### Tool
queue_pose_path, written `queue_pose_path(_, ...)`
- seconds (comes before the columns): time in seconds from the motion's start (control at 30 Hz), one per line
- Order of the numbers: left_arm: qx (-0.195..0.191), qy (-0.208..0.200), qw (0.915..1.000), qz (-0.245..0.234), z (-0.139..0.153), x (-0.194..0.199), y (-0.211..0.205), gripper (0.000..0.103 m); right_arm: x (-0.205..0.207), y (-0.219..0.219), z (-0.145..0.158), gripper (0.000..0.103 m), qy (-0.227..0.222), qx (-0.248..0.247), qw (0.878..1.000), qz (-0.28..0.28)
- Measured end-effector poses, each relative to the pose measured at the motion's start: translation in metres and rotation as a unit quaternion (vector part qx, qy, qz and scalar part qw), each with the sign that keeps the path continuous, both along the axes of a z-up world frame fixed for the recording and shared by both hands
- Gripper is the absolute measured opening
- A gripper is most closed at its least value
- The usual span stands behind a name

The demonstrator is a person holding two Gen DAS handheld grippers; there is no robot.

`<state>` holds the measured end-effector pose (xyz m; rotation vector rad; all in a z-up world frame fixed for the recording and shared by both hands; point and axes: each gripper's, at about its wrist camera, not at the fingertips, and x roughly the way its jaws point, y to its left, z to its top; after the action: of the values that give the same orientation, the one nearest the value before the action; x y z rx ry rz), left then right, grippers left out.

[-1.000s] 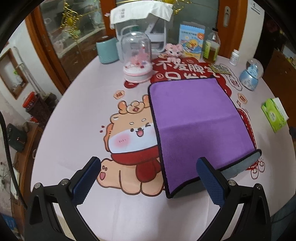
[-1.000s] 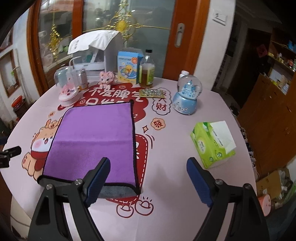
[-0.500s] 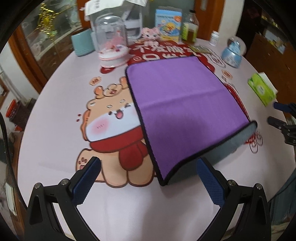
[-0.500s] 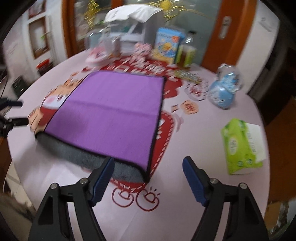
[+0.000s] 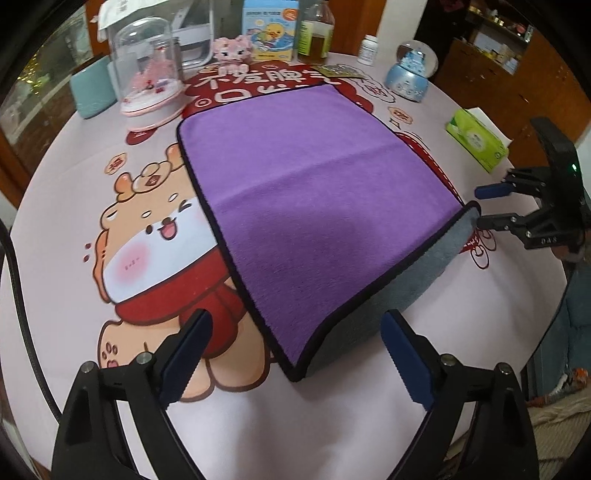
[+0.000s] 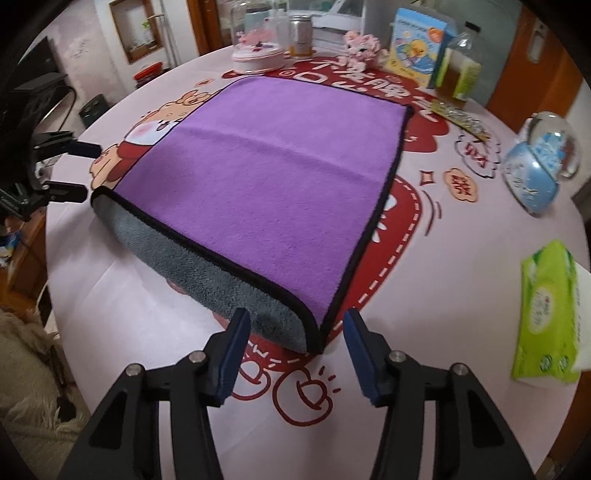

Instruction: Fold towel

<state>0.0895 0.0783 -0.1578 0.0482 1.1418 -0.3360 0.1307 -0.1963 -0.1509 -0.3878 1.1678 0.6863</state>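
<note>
A purple towel [image 5: 314,177] with a black hem and grey underside lies folded once on the printed tablecloth; it also shows in the right wrist view [image 6: 266,170]. Its grey fold faces the near table edge. My left gripper [image 5: 295,354] is open, its jaws on either side of the towel's near left corner, just short of it. My right gripper [image 6: 291,350] is open, its jaws on either side of the near right corner. The right gripper also shows in the left wrist view [image 5: 484,206], and the left gripper in the right wrist view [image 6: 79,170].
A green tissue pack [image 6: 546,314] lies to the right. A blue snow globe [image 6: 539,162] stands beyond it. A glass dome [image 5: 147,77], a teal canister [image 5: 92,88], a pink toy [image 5: 232,48], a box [image 5: 269,26] and a bottle [image 5: 314,29] line the far side.
Both grippers have come down and in toward the towel's near corners. The right gripper's jaws have narrowed somewhat. The towel has not moved.
</note>
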Motion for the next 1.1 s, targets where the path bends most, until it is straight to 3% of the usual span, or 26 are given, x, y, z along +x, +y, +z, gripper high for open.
queue_pose_path(0.3,-0.017,0.025,0.9993,-0.023,-0.01,0.01,-0.001,0.076,0.014,-0.002,-0.007,0.032,0.038,0.012,0.999,0.033)
queue_pose_path(0.37,-0.019,0.027,0.9992,-0.024,-0.01,0.01,-0.001,0.075,0.015,-0.004,-0.008,0.026,0.044,0.013,0.998,0.037)
queue_pose_path(0.73,-0.008,0.037,0.9977,-0.056,-0.012,0.011,-0.004,0.075,0.011,-0.006,-0.009,0.013,0.048,0.011,0.998,0.048)
queue_pose_path(1.1,-0.013,0.056,0.9948,-0.084,-0.017,0.009,-0.008,0.041,0.01,-0.008,-0.009,0.01,0.044,0.012,0.998,0.037)
